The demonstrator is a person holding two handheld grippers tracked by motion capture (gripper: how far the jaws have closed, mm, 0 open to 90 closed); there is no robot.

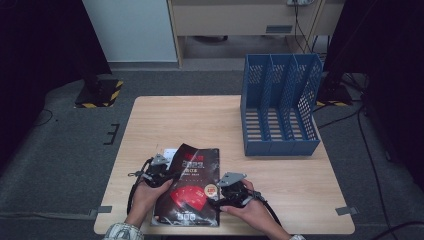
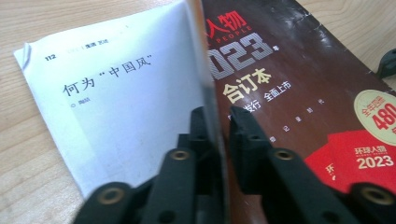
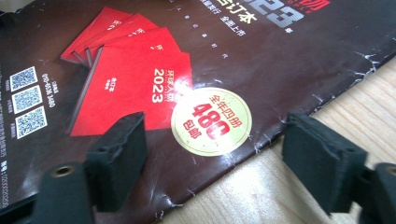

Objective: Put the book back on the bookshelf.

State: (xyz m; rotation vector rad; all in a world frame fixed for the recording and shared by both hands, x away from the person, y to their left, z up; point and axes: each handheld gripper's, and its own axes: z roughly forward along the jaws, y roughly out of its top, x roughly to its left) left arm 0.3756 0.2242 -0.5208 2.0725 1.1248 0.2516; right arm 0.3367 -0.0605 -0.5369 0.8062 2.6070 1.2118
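A glossy dark-brown magazine with red printing on its cover (image 1: 192, 187) lies near the front edge of the pale wooden worktop (image 1: 280, 180), well apart from the blue perforated plastic file rack (image 1: 280, 105) that stands at the far right. The left tool (image 2: 215, 122) has its two black jaws pinched on the lifted edge of the magazine's cover, which stands up between them, with a white inner page of black Chinese print (image 2: 116, 107) showing beside it. The right tool (image 3: 212, 154) hangs with its jaws spread wide over the magazine's right edge, one jaw above the cover and the other above bare wood, gripping nothing.
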